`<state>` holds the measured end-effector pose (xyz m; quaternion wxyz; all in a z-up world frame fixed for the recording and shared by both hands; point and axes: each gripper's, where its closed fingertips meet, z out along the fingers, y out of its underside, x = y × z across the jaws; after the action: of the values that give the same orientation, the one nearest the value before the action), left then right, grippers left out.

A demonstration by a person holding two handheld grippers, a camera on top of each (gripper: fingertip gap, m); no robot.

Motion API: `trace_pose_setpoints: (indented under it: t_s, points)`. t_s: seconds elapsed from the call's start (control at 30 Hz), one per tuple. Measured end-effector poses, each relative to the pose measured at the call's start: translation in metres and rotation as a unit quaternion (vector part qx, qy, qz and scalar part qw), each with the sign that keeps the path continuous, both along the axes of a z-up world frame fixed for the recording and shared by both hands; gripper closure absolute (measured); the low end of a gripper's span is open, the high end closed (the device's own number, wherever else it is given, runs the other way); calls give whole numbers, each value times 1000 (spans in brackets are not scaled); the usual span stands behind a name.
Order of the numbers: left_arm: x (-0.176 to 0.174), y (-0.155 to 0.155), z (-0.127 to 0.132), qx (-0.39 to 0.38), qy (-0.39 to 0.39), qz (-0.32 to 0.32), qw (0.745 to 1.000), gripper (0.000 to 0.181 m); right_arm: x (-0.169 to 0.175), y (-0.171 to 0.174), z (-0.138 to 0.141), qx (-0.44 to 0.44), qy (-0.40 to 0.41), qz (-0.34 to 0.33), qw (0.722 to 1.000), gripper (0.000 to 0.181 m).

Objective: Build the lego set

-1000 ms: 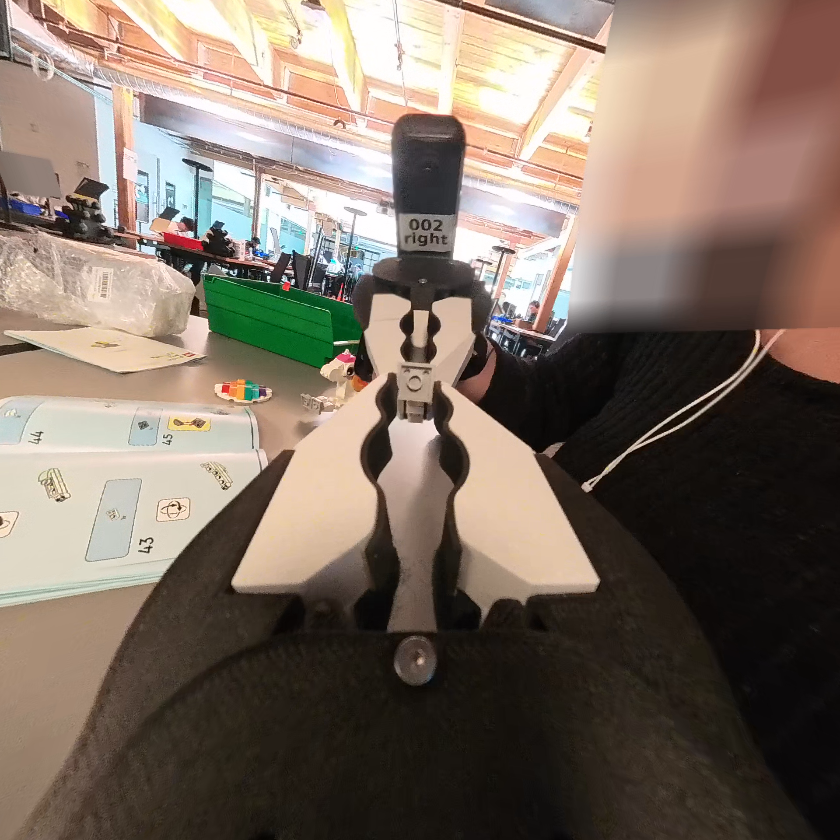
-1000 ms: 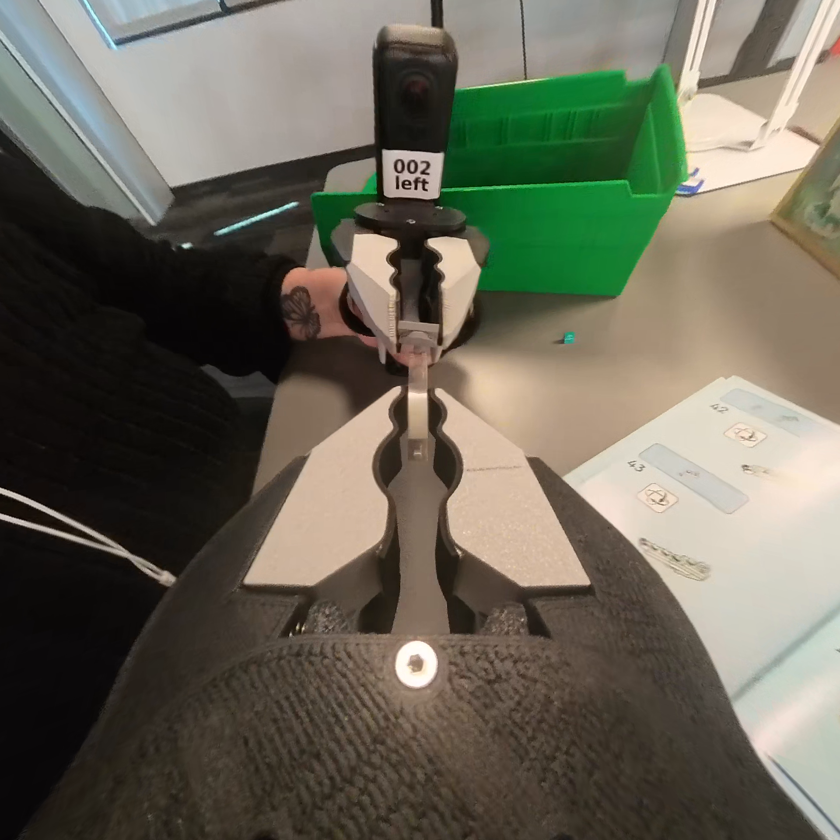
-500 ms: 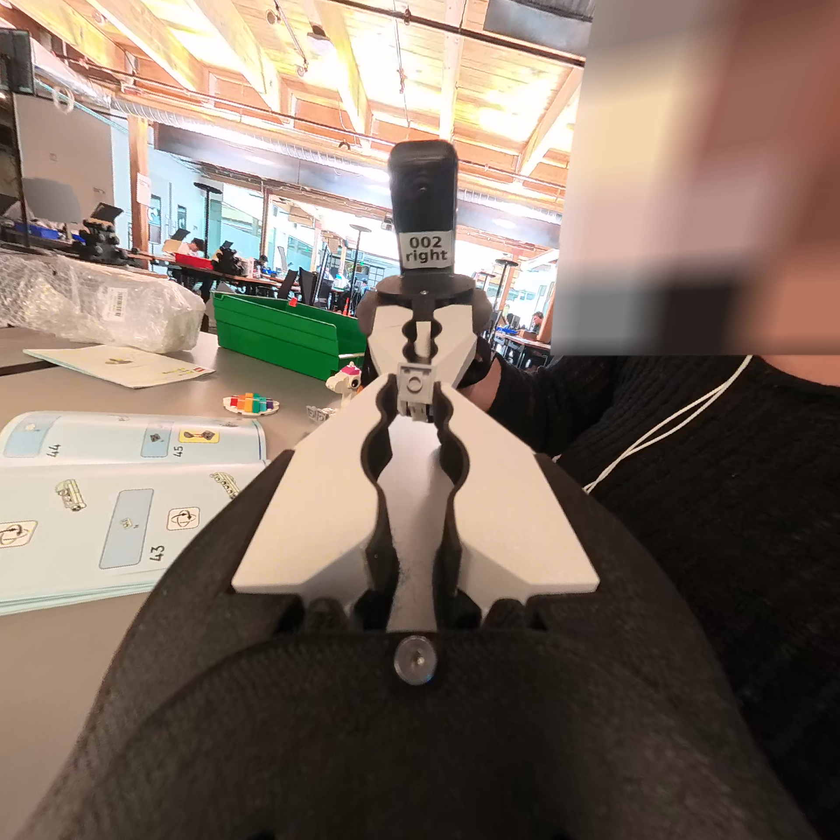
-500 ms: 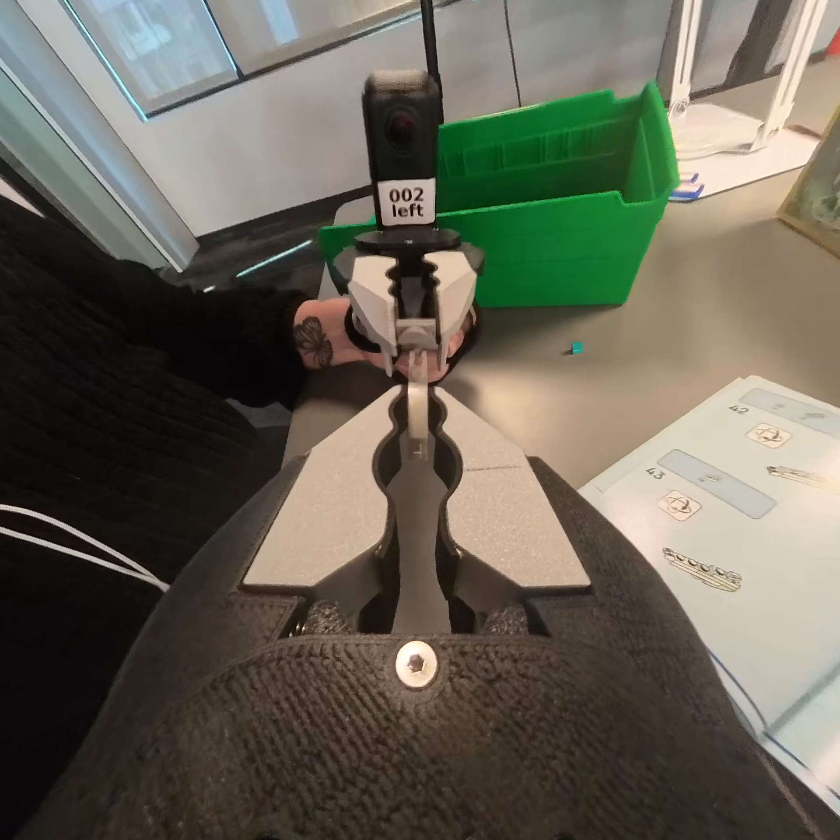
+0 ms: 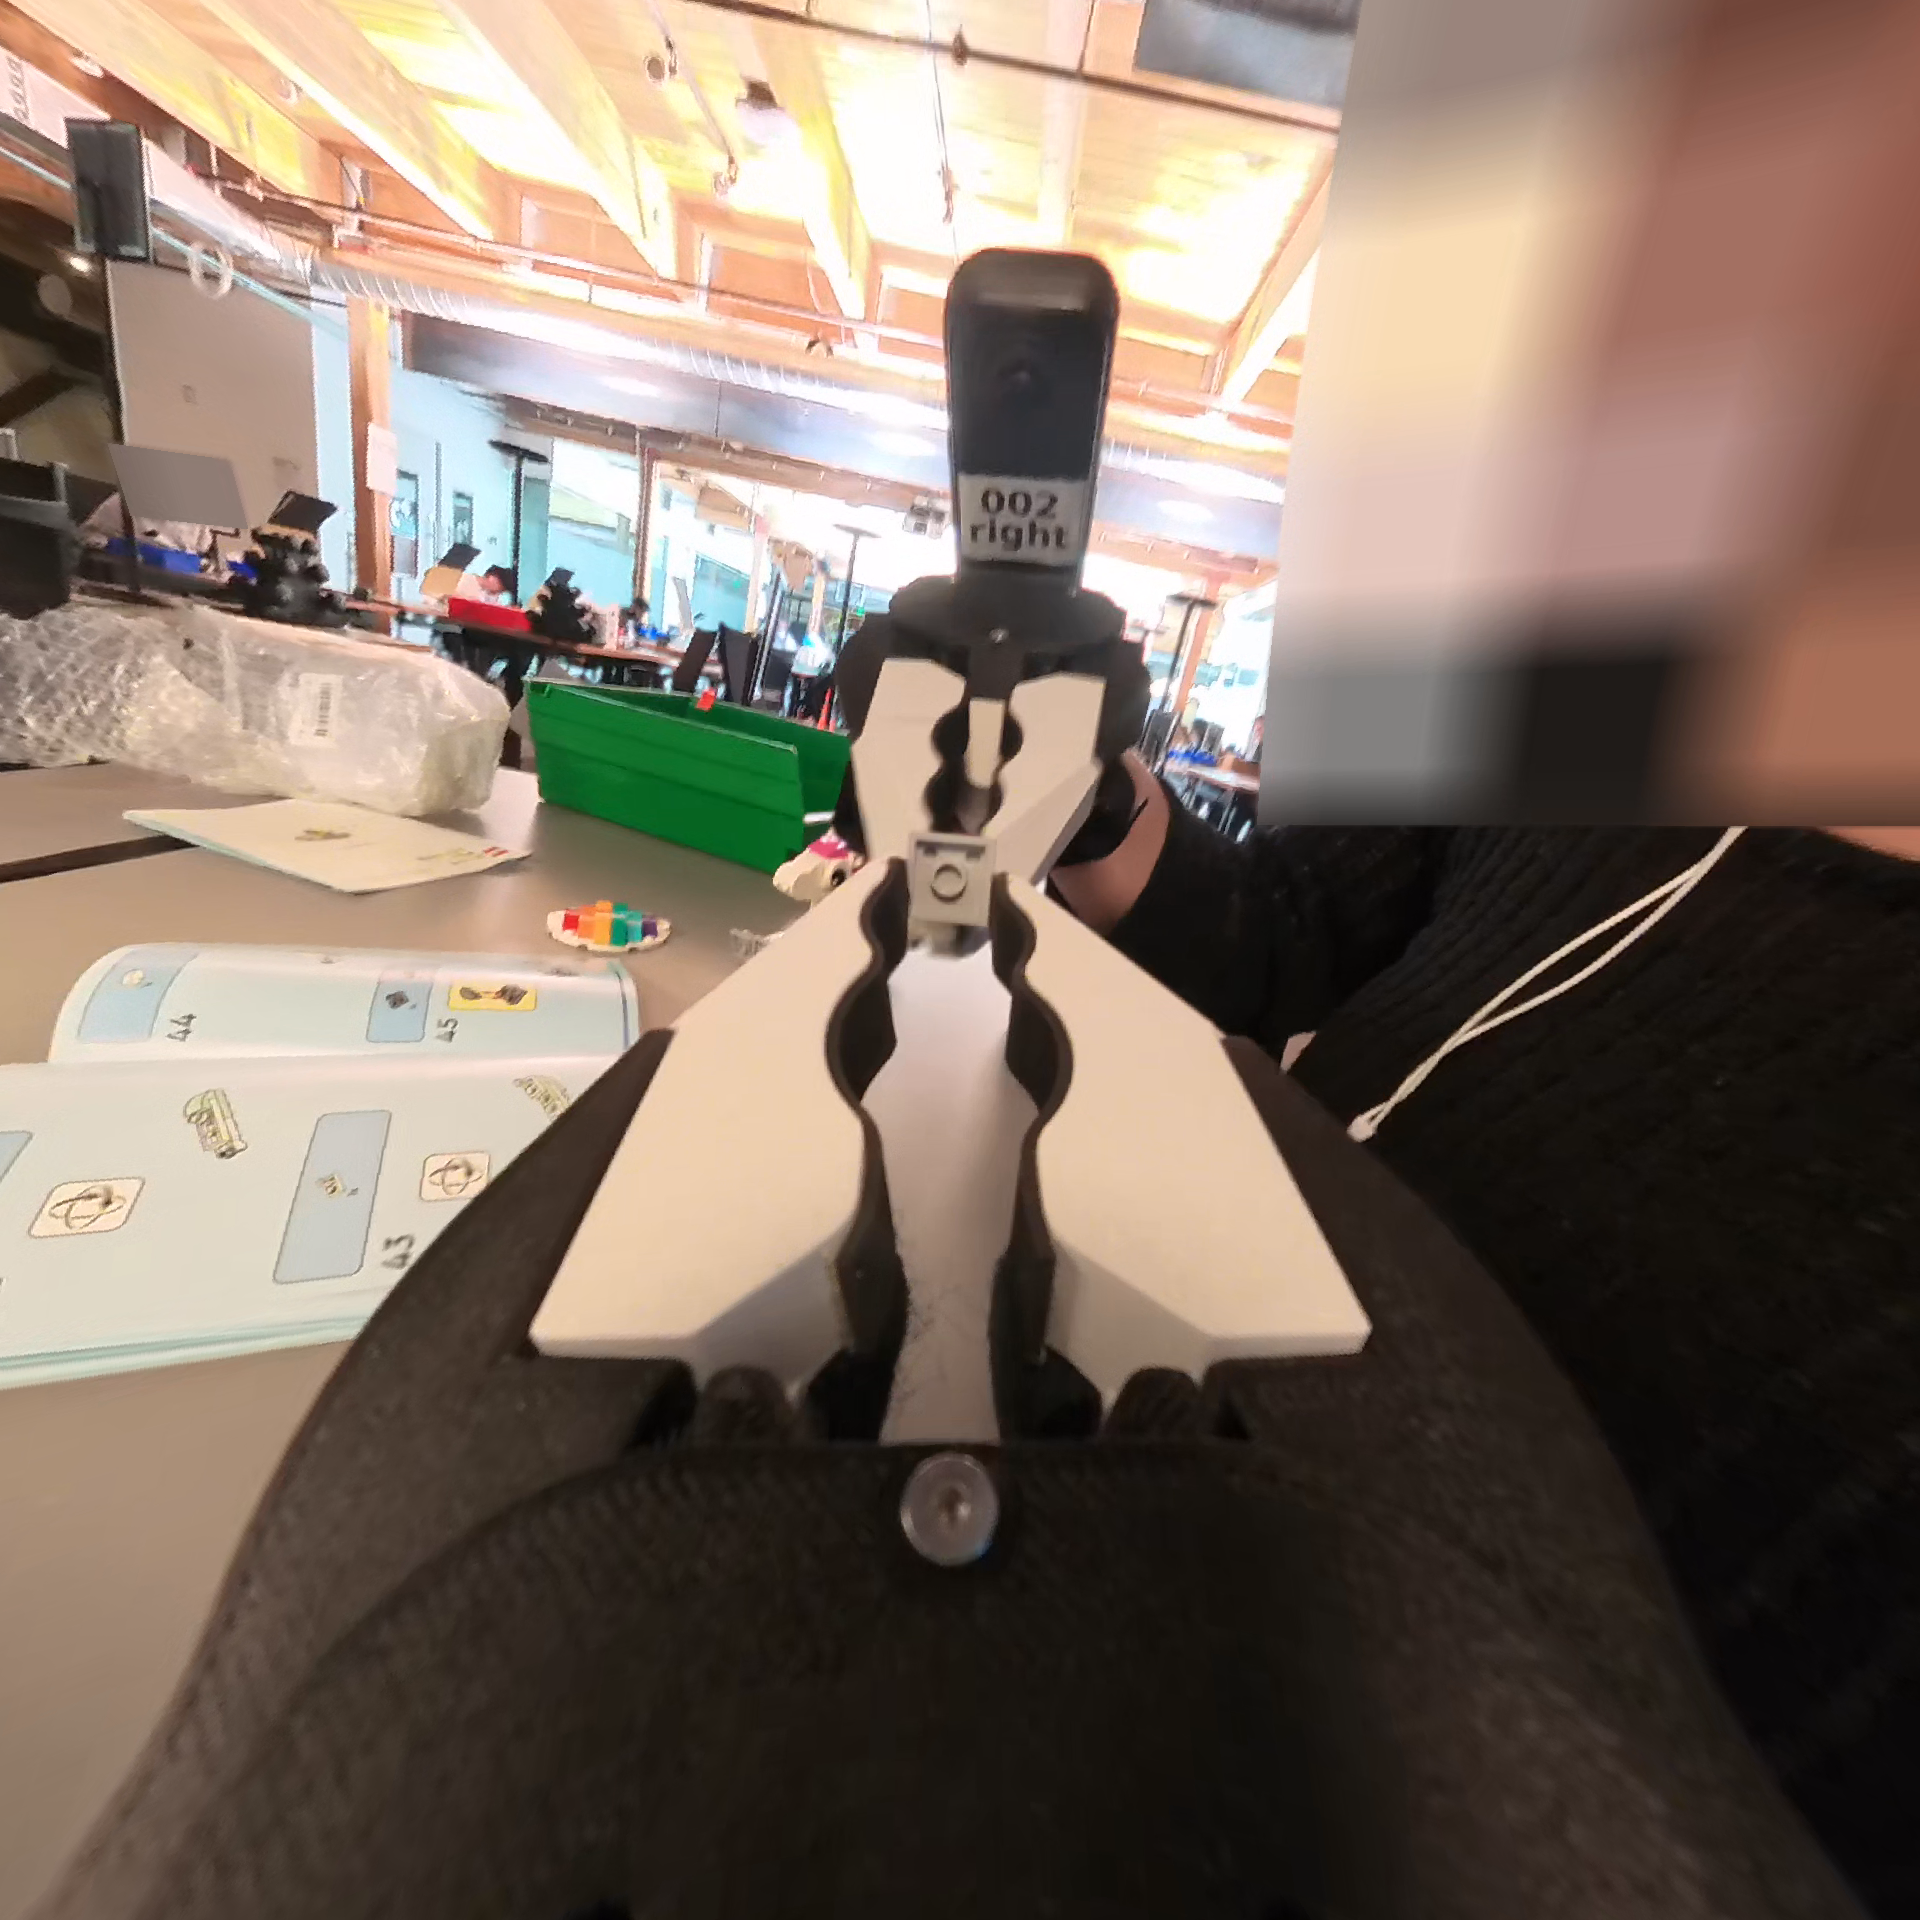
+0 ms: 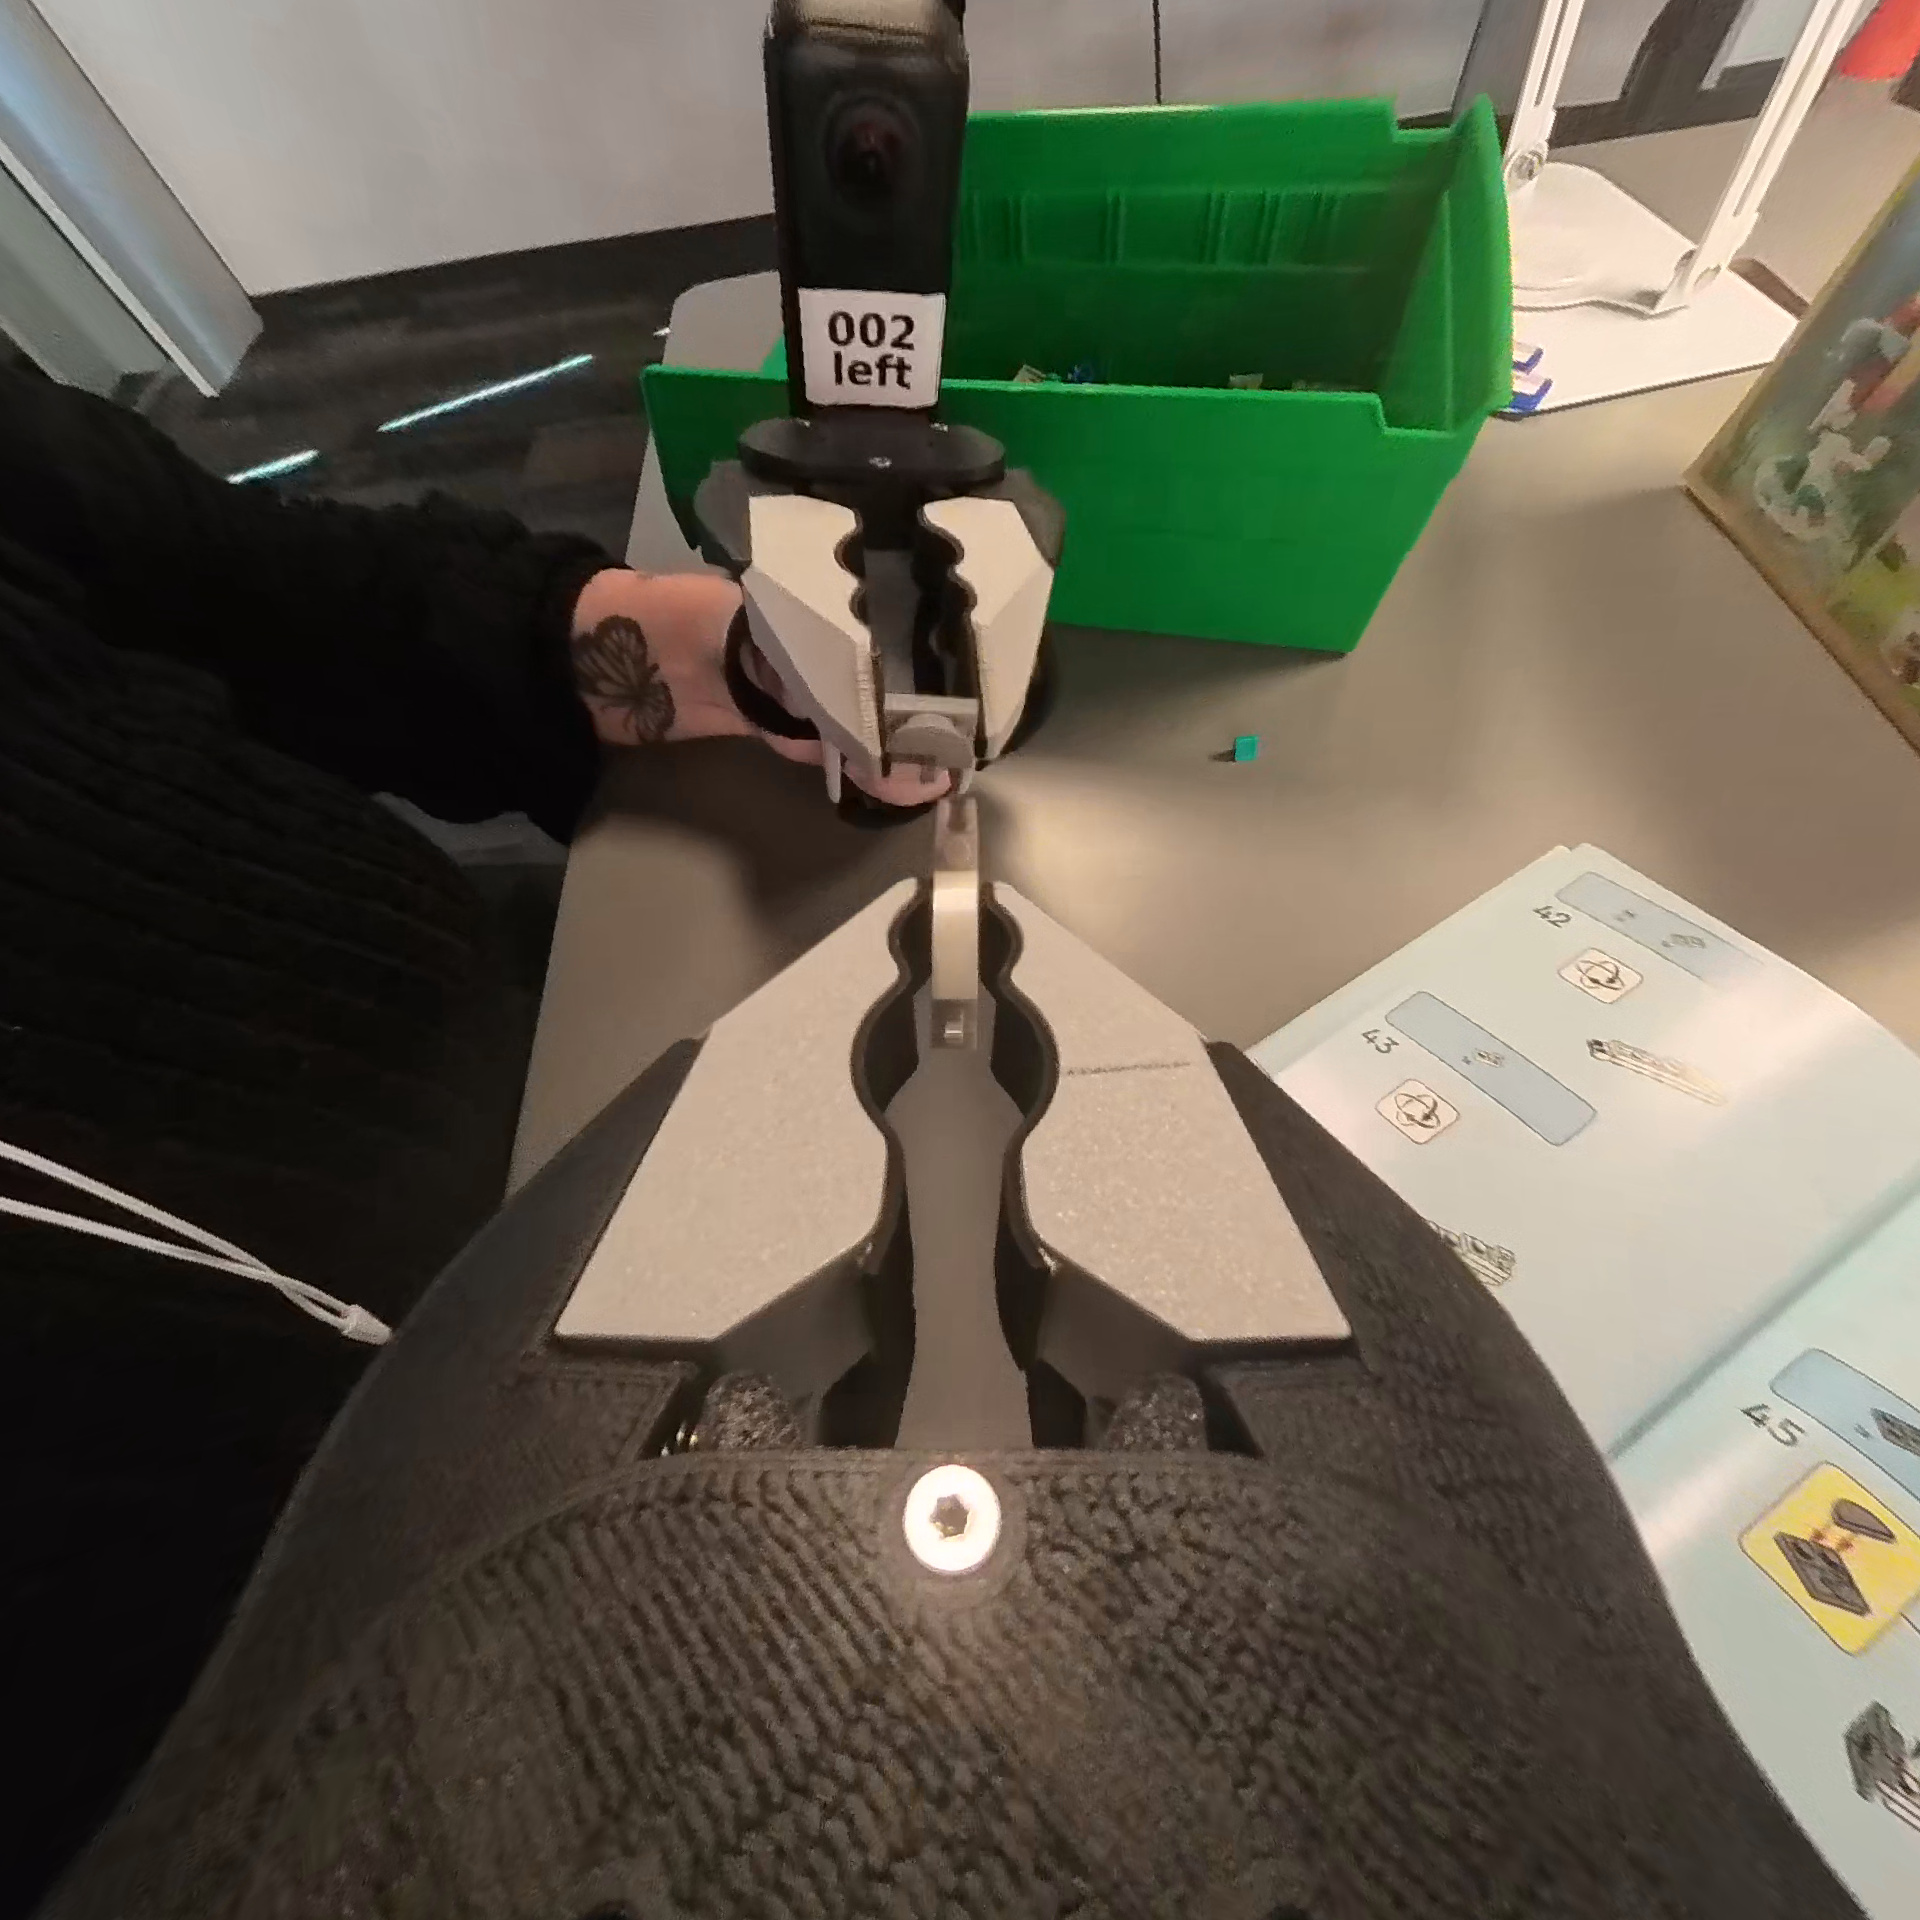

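The left tool (image 5: 948, 909) gripped a small grey square brick (image 5: 948, 881) at its tips, facing the right tool (image 6: 956, 904) — that one pinched a thin grey piece (image 6: 954, 935). Both were held above the surface (image 6: 1455, 748), tips nearly meeting, beside the open instruction booklet (image 5: 260, 1143).

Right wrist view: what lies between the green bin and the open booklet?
A small teal piece, on bare grey table, between green bin and booklet, seen in the right wrist view.
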<state>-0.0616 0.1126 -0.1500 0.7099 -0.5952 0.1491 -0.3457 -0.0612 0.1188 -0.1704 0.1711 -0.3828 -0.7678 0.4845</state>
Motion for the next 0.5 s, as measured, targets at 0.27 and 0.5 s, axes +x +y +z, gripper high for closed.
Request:
trace_pose_setpoints:
  t_s: [0.27,0.5]
  points:
    - [3,-1,-3,-4,11,-5,1000,166,3,-4,1,-16,-7,14,1000,175]
    - [6,2,-17,-31,51,2,998,165,6,-3,-11,0,-32,22,999,176]
